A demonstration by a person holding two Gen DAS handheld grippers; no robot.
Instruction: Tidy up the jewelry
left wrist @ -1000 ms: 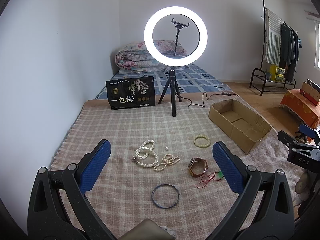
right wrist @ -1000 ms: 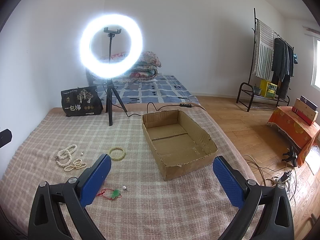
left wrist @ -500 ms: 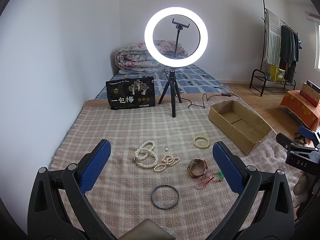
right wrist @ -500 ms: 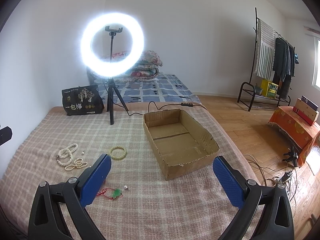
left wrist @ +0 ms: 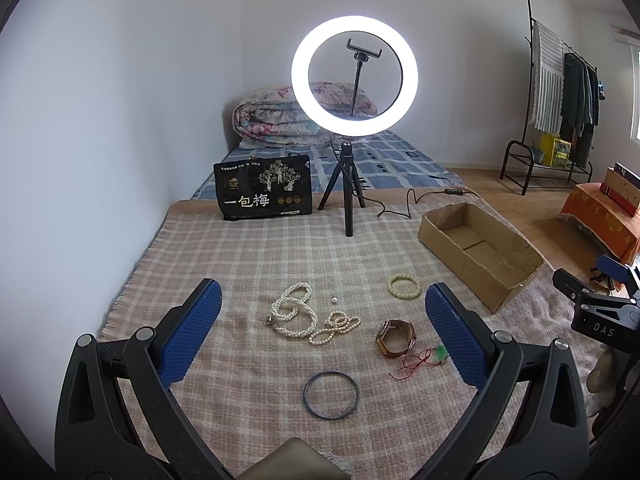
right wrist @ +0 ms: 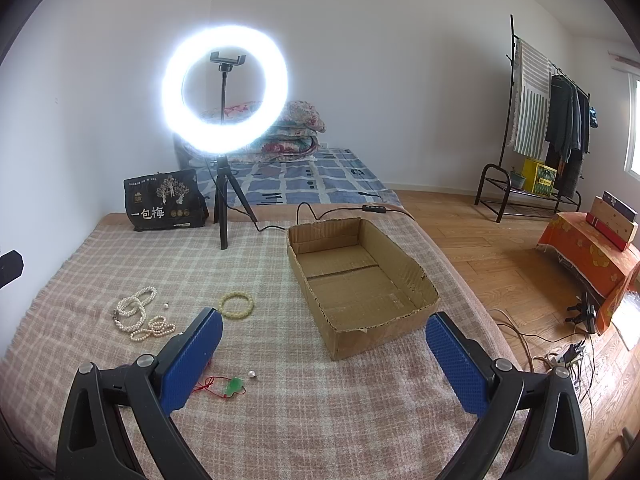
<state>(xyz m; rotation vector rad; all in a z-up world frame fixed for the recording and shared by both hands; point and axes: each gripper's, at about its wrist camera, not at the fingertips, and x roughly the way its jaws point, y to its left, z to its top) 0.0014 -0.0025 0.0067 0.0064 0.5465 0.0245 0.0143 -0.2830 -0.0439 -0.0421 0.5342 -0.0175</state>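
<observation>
Jewelry lies spread on a checked blanket [left wrist: 248, 264]: a white pearl necklace [left wrist: 298, 314], a pale yellow bead bracelet [left wrist: 404, 285], a brown watch [left wrist: 395, 338], a red cord with a green pendant [left wrist: 424, 358] and a dark bangle [left wrist: 330, 394]. My left gripper [left wrist: 322, 332] hangs open above them, holding nothing. An empty cardboard box [right wrist: 360, 276] sits to the right. My right gripper [right wrist: 322, 360] is open in front of the box, with the green pendant [right wrist: 234, 385] and a loose pearl [right wrist: 251, 375] near its left finger. The necklace [right wrist: 138, 314] and bracelet [right wrist: 236, 305] lie further left.
A lit ring light on a tripod [left wrist: 352, 152] stands at the back with its cable [right wrist: 320, 210] running past the box. A black printed bag [left wrist: 264, 194] leans beside it. A folded quilt [left wrist: 280, 120], a clothes rack [right wrist: 548, 120] and floor cables [right wrist: 560, 344] lie beyond.
Both views have shifted only slightly. The right gripper has drifted a little, so the box and jewelry sit marginally further right in its view. Nothing was picked up.
</observation>
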